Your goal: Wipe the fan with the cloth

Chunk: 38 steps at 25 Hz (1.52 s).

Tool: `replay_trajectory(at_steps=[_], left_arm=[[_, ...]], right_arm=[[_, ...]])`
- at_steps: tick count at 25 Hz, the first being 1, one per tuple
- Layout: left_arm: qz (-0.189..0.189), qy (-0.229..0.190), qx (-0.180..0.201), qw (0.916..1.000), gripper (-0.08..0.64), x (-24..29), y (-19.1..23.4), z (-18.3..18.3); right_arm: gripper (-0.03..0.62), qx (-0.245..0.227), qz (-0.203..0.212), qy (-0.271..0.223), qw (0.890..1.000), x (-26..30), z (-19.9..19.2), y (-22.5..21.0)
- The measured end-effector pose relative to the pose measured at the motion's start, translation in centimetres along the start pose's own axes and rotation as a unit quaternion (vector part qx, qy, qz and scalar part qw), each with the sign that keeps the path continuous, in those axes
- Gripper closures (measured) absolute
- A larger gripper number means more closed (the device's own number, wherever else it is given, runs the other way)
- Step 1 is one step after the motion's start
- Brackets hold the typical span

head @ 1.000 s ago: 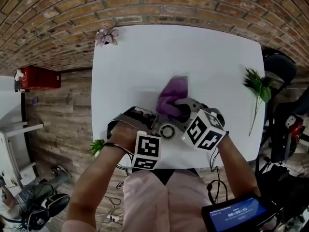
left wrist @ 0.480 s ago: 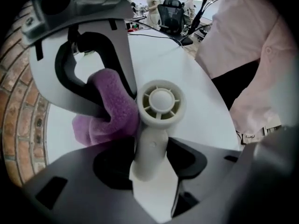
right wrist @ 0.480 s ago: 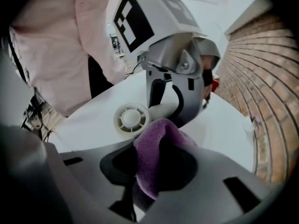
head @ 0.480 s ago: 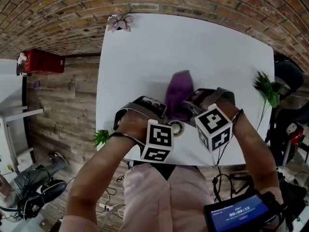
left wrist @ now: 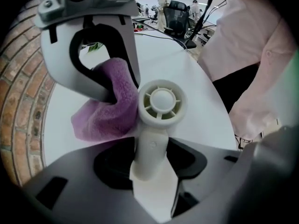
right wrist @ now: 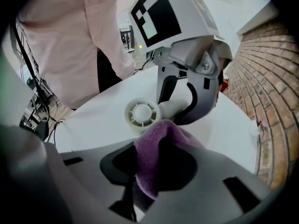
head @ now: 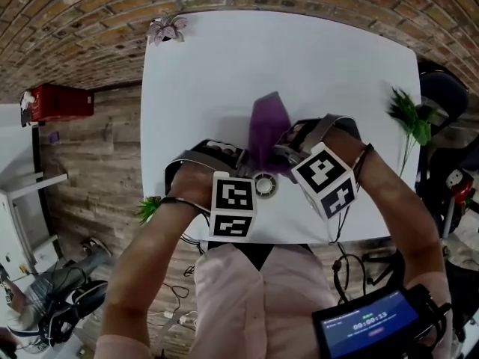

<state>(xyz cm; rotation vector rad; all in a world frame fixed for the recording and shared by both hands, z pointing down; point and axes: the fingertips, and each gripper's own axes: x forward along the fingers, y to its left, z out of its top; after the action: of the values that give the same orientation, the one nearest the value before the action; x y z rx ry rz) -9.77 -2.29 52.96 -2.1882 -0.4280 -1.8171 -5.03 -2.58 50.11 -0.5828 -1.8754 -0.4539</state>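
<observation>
A white tabletop [head: 224,73] is standing beside a brick wall [head: 75,13], and near its front edge the left claw [left wrist: 149,153] is pointing down and clenching the handle of the small white fan [left wrist: 161,101], whose round head is facing up. Just beside it, the purple cloth [left wrist: 107,120] is lying against the rim of the fan's head and trailing away over the tabletop. The right claw [right wrist: 156,160] is grasping a fold of that cloth, its jaws pinching tightly on it.
</observation>
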Motion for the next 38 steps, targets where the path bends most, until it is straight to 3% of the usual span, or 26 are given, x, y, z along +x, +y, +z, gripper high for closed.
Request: replay_trajectory(at_steps=[8,12,14,17,19,22,26,27,29,31,32,33,35,38], left_arm=[[0.011,-0.004,-0.066,0.9977,0.341,-0.1,0.2,-0.6],[0.021,0.0,-0.115,0.9932,0.345,-0.2,0.4,-1.3],[0.029,0.008,-0.16,0.9866,0.347,-0.3,0.6,-1.8],[0.045,0.035,-0.258,0.9645,0.348,-0.2,0.2,-2.4],[0.063,0.046,-0.308,0.9481,0.344,-0.2,-0.2,-2.5],[0.068,0.023,-0.379,0.9227,0.337,-0.8,-0.9,-2.9],[0.003,-0.024,-0.443,0.8961,0.311,-1.9,-3.2,-1.9],[-0.024,-0.047,-0.454,0.8896,0.308,-2.0,-3.9,-0.3],[-0.07,-0.119,-0.476,0.8686,0.307,-2.2,-4.6,4.8],[-0.086,-0.184,-0.492,0.8465,0.298,-1.9,-3.8,9.6],[-0.083,-0.202,-0.495,0.8409,0.29,-1.6,-3.1,11.3],[-0.075,-0.211,-0.495,0.8397,0.285,-1.3,-2.2,12.6],[-0.054,-0.214,-0.486,0.846,0.282,-0.6,-0.9,14.3],[-0.04,-0.209,-0.466,0.8588,0.282,-0.3,-0.3,15.8]], right_arm=[[0.506,0.077,0.002,-0.017,0.997,0.1,-0.8,3.9],[0.507,0.129,-0.02,-0.044,0.99,0.7,0.7,5.4],[0.506,0.153,-0.033,-0.067,0.985,1.0,2.1,5.8],[0.506,0.193,-0.054,-0.118,0.973,1.2,4.9,6.9],[0.505,0.235,-0.079,-0.155,0.956,0.5,6.0,7.9],[0.503,0.308,-0.133,-0.204,0.92,-2.3,5.3,9.2],[0.502,0.395,-0.211,-0.245,0.86,-5.9,2.1,11.5],[0.502,0.412,-0.224,-0.251,0.847,-6.5,1.4,12.5],[0.5,0.441,-0.239,-0.255,0.827,-7.5,0.1,15.1],[0.5,0.47,-0.25,-0.263,0.805,-8.2,-0.9,17.5],[0.5,0.482,-0.257,-0.269,0.793,-8.6,-1.2,18.3],[0.5,0.494,-0.265,-0.274,0.781,-8.9,-1.6,19.1],[0.499,0.518,-0.285,-0.271,0.76,-9.3,-2.6,20.5],[0.495,0.538,-0.32,-0.219,0.748,-9.5,-4.5,21.9]])
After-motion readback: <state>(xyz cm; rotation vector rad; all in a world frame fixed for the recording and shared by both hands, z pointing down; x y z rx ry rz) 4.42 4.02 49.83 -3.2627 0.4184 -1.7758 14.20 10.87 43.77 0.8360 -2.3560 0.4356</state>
